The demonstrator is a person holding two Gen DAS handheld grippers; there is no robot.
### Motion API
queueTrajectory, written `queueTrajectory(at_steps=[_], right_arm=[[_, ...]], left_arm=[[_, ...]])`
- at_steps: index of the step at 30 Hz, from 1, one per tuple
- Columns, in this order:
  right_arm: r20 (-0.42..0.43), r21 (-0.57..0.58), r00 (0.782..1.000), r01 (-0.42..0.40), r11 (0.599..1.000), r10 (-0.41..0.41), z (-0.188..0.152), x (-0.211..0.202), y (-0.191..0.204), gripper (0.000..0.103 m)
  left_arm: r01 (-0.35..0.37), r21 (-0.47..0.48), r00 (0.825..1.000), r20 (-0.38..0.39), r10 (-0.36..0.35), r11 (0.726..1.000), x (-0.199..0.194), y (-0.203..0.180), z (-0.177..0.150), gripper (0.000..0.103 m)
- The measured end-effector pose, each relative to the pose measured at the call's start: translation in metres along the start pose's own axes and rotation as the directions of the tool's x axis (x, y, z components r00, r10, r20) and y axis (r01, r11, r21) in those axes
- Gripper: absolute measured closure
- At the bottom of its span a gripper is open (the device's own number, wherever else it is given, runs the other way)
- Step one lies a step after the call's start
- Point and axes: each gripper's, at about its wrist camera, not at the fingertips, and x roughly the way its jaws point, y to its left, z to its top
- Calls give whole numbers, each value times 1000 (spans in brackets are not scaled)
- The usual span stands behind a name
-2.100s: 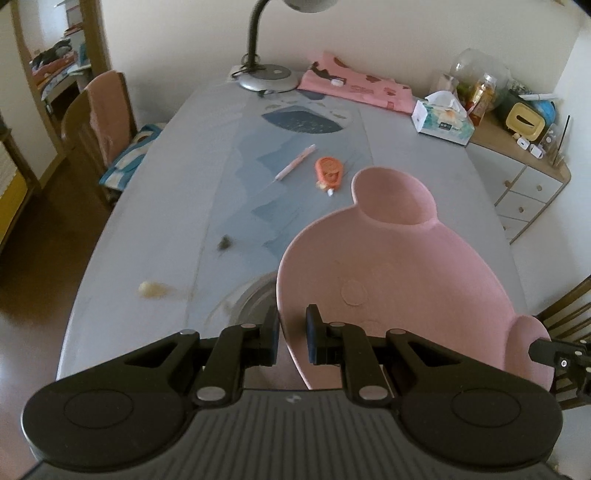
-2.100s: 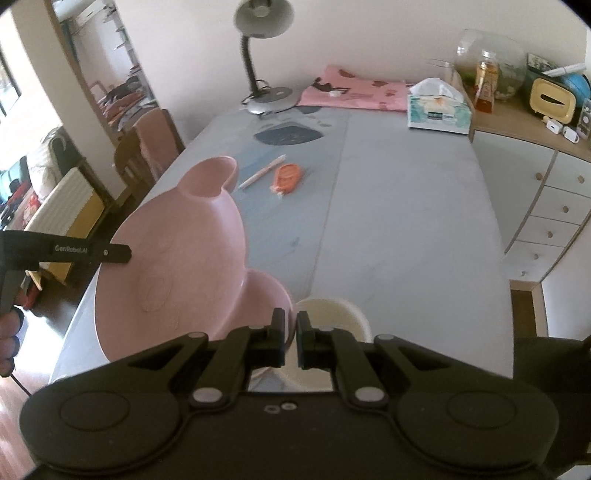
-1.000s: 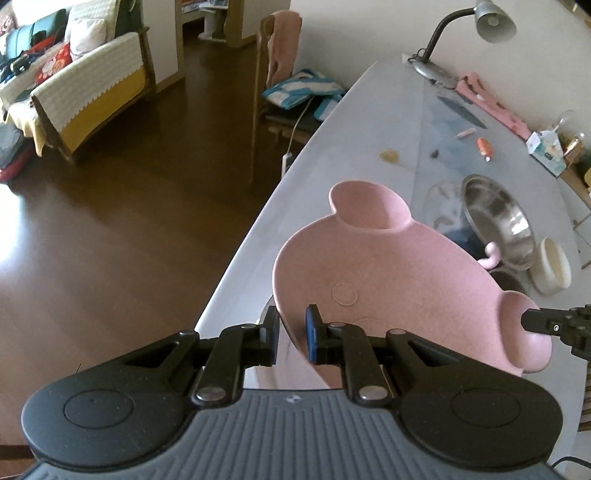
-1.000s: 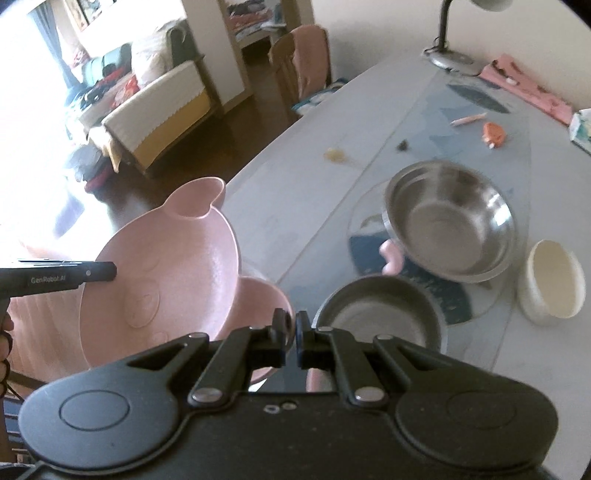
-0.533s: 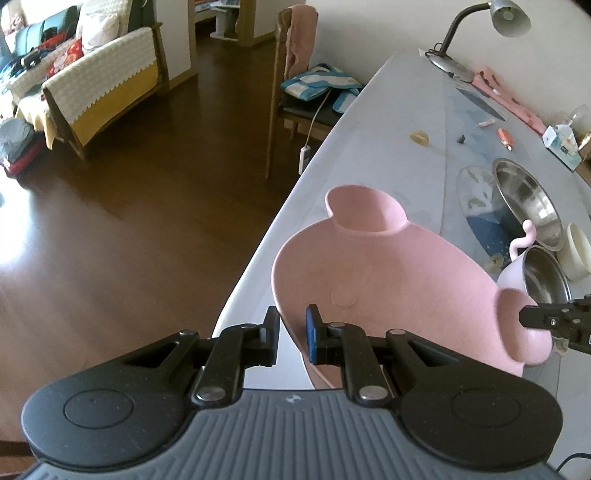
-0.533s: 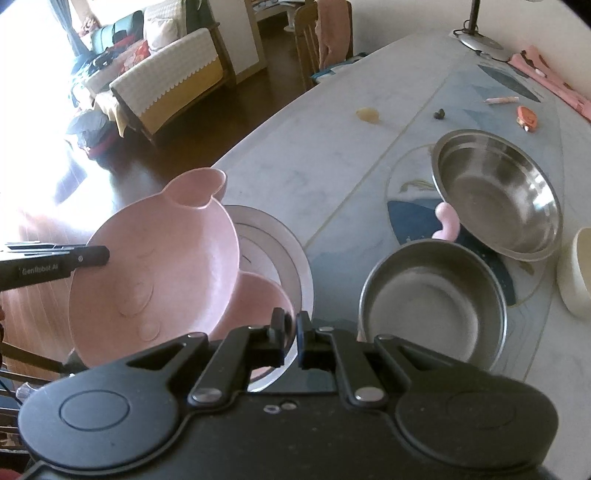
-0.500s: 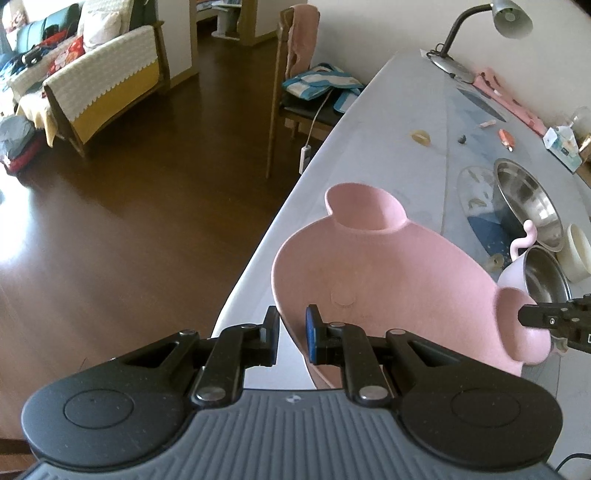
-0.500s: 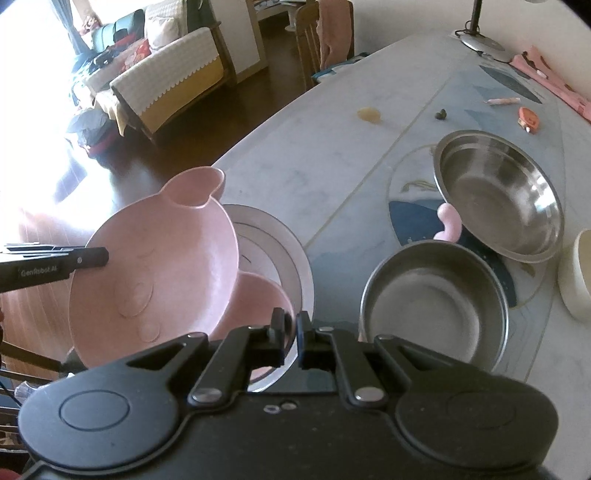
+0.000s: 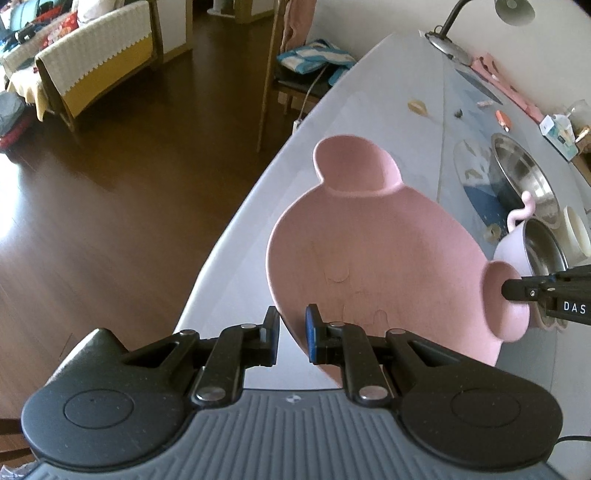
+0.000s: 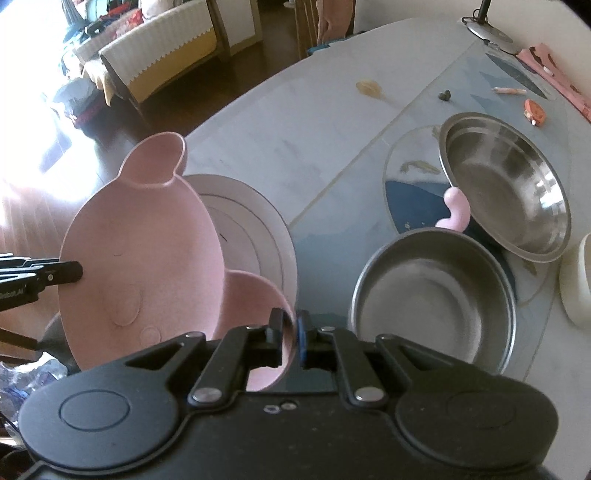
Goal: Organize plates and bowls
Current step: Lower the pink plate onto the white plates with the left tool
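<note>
A pink bear-shaped plate (image 9: pixel 373 258) with two round ears is held tilted above the near end of the table. My left gripper (image 9: pixel 291 339) is shut on its lower rim. My right gripper (image 10: pixel 290 339) is shut on one ear of the plate (image 10: pixel 140 251); its fingertips (image 9: pixel 517 290) also show at that ear in the left wrist view. A white plate (image 10: pixel 255 229) lies on the table under the pink one. A steel bowl in a pink holder (image 10: pixel 432 295), a wide steel dish (image 10: pixel 506 184) and a cream bowl (image 10: pixel 576 284) sit to the right.
The grey table (image 10: pixel 314 122) has a rounded near edge over a dark wood floor (image 9: pixel 110 206). A chair (image 9: pixel 291 48), a desk lamp (image 9: pixel 454 33), a pink cloth, a pen, an orange tape dispenser (image 10: pixel 533 110) and a tissue box (image 9: pixel 557 131) lie farther away.
Both grippers have carried the pink plate from the far part of the table back to the near end, over the white plate. Both grips have stayed shut.
</note>
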Motion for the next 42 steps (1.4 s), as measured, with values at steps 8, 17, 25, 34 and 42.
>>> queueTrajectory(at_steps=[8,17,25,34,42], right_arm=[[-18,-1,1000,22,1000,-22,-5,-1,2,95],[-6,66,1000,30,997,-30,-6,-2,-7,94],[33,71,998,52,996,-55,3,-5,-2,95],[51,85,995,79,993,-83,14,0,-9,93],[48,101,997,55,993,-60,18,1,-11,82]], left_arm=[[15,-1,1000,-24,-15,1000,4,-1,-4,90],[4,35,999,-33,-3,999,10,-11,5,89],[-14,44,999,-52,16,999,21,-10,22,89],[-8,69,999,-46,11,998,22,-7,27,88],[-8,85,999,-42,11,996,23,-7,28,88]])
